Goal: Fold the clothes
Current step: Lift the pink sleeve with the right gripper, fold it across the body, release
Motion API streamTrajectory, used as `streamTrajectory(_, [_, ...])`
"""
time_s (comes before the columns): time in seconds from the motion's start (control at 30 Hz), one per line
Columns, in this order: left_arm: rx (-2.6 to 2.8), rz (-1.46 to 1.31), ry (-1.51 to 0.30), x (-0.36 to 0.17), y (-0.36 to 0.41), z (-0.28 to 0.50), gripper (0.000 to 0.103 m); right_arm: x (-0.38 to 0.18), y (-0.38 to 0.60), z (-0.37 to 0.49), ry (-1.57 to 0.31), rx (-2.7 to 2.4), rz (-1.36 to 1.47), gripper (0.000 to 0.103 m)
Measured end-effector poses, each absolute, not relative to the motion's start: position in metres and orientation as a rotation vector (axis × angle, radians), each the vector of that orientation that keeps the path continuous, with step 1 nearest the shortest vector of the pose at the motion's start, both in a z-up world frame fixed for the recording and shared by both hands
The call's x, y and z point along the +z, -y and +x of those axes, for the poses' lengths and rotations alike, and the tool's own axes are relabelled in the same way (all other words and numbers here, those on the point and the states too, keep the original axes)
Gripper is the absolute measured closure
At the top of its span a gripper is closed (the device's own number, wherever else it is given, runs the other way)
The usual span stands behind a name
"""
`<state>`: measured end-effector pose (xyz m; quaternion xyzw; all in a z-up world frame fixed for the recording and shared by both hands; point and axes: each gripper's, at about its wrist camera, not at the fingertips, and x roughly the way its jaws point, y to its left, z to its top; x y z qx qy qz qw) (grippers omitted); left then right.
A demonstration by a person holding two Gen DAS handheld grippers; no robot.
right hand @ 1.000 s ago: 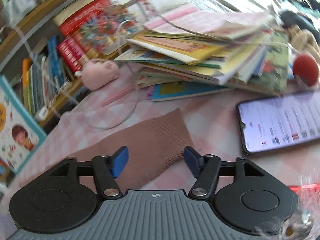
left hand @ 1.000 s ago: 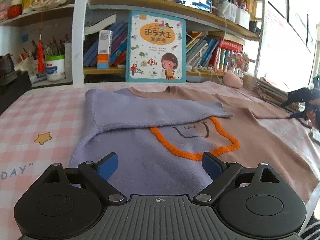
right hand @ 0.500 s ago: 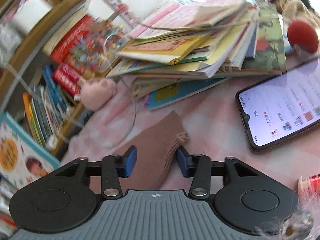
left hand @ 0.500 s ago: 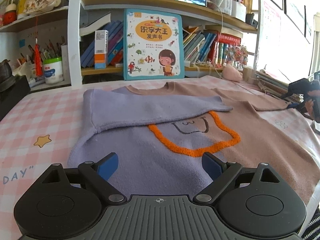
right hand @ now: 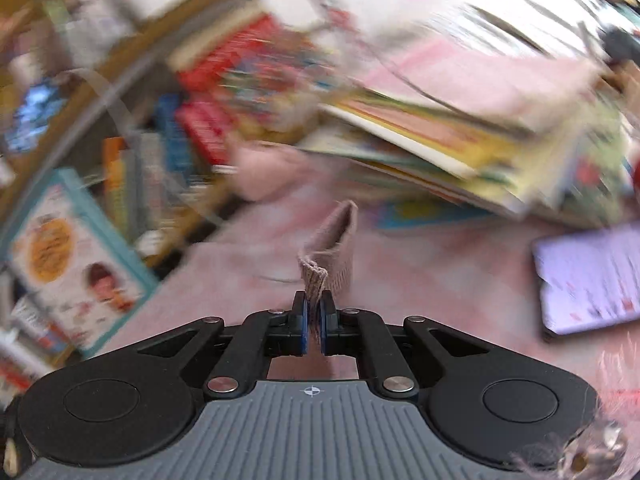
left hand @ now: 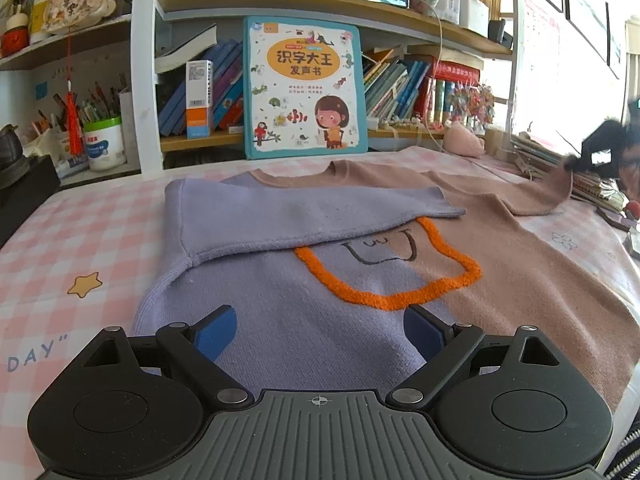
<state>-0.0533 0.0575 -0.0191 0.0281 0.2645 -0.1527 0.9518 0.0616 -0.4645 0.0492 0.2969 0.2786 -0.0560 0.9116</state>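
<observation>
A two-tone sweater (left hand: pixel 360 280), purple on the left and brown on the right with an orange outline, lies flat on the pink checked table (left hand: pixel 72 240). Its purple sleeve (left hand: pixel 304 208) is folded across the chest. My left gripper (left hand: pixel 318 334) hovers open over the purple hem, nothing between its blue pads. The brown sleeve (left hand: pixel 536 196) stretches right, its end lifted off the table. My right gripper (right hand: pixel 314 320) is shut on that brown sleeve cuff (right hand: pixel 334 248), which sticks up between the pads. In the left wrist view the right gripper (left hand: pixel 600 152) shows as a dark blur at the sleeve end.
A bookshelf with a large picture book (left hand: pixel 304 88) stands behind the table. A stack of books (right hand: pixel 460 148) and a lit phone (right hand: pixel 592 280) lie at the right near the sleeve. A pink plush (left hand: pixel 464 142) sits at the back. A white can (left hand: pixel 102 144) stands back left.
The right gripper closed on the brown sleeve cuff and lifted it off the table; the view now blurs with motion. The left gripper stayed open, drifting slightly back.
</observation>
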Motion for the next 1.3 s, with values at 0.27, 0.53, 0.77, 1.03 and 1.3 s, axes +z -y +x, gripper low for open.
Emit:
streamTrajectory(0.27, [-0.311, 0.059, -0.537, -0.019, -0.057, -0.053, 0.01, 0.121, 0.348, 0.078, -0.494, 0.198, 0.45, 0.098])
streamTrajectory(0.53, [-0.316, 0.063, -0.541, -0.019, -0.056, -0.053, 0.01, 0.159, 0.224, 0.102, -0.46, 0.469, 0.378, 0.098])
streamTrajectory(0.77, [-0.324, 0.057, -0.541, -0.019, -0.057, -0.053, 0.01, 0.147, 0.139, 0.121, -0.522, 0.556, 0.326, 0.098])
streamTrajectory(1.03, [-0.336, 0.051, -0.546, -0.019, -0.057, -0.052, 0.01, 0.104, 0.083, 0.135, -0.623, 0.548, 0.264, 0.098])
streamTrajectory(1.3, [-0.345, 0.043, -0.548, -0.019, -0.058, -0.051, 0.01, 0.062, 0.044, 0.135, -0.705, 0.562, 0.193, 0.097])
